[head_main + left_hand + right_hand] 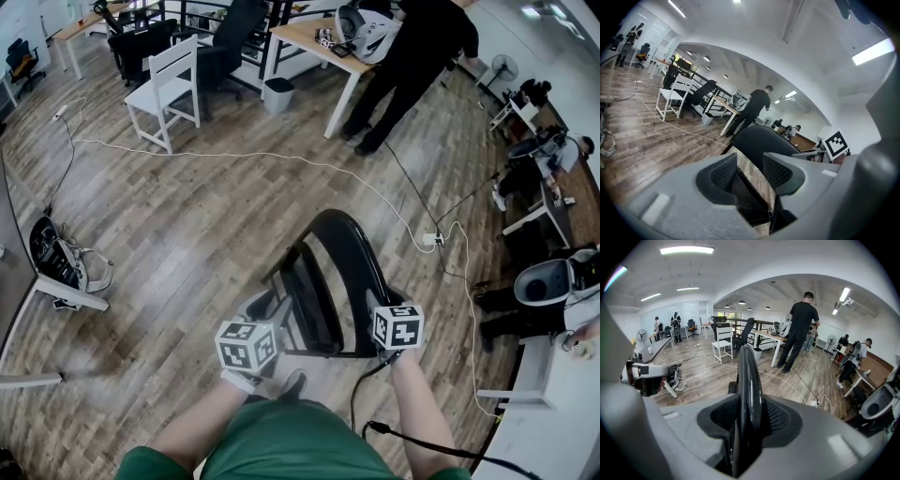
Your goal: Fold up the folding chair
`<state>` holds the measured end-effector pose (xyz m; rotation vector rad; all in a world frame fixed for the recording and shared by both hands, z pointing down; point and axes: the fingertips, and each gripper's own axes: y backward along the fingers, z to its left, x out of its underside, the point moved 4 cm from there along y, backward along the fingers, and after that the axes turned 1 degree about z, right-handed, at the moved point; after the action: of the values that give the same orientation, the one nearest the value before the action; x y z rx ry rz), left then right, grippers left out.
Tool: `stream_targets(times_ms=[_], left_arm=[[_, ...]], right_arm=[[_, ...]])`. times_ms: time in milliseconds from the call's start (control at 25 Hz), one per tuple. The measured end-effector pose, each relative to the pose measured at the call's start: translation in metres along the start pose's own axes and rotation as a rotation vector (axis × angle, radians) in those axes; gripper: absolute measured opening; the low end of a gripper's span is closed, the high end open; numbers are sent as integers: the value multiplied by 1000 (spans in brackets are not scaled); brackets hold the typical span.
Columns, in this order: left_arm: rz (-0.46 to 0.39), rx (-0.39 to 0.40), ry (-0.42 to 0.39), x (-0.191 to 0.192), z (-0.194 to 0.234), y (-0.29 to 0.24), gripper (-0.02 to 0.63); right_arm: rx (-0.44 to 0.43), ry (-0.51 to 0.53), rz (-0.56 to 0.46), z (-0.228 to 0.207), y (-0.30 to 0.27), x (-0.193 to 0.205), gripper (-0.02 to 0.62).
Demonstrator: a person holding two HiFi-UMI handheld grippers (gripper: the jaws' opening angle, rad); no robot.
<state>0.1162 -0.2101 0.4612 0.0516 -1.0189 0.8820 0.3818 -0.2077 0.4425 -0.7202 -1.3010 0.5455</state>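
Note:
The black folding chair point(330, 281) stands on the wood floor just in front of me, its curved backrest point(352, 246) on the far side. My left gripper point(272, 317) is at the seat's left near edge; in the left gripper view the black seat panel point(749, 199) lies between the pads, and my left gripper point(752, 176) is shut on it. My right gripper point(380, 307) holds the chair's right side. In the right gripper view the backrest point(747, 380) runs edge-on between the jaws, with my right gripper point(747, 420) shut on it.
A white wooden chair point(169, 84) stands far left. A white cable point(281, 157) crosses the floor to a power strip point(433, 239). A person in black point(412, 56) leans over a desk point(309, 37). Gear lies at the left point(56, 258); a white table point(553, 394) is at the right.

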Motion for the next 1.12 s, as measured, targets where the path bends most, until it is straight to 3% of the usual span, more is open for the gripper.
stream_targets(times_ms=[1120], left_arm=[[29,-5,17,16,6,3,179]], right_arm=[[6,5,3,5,0,0,150]])
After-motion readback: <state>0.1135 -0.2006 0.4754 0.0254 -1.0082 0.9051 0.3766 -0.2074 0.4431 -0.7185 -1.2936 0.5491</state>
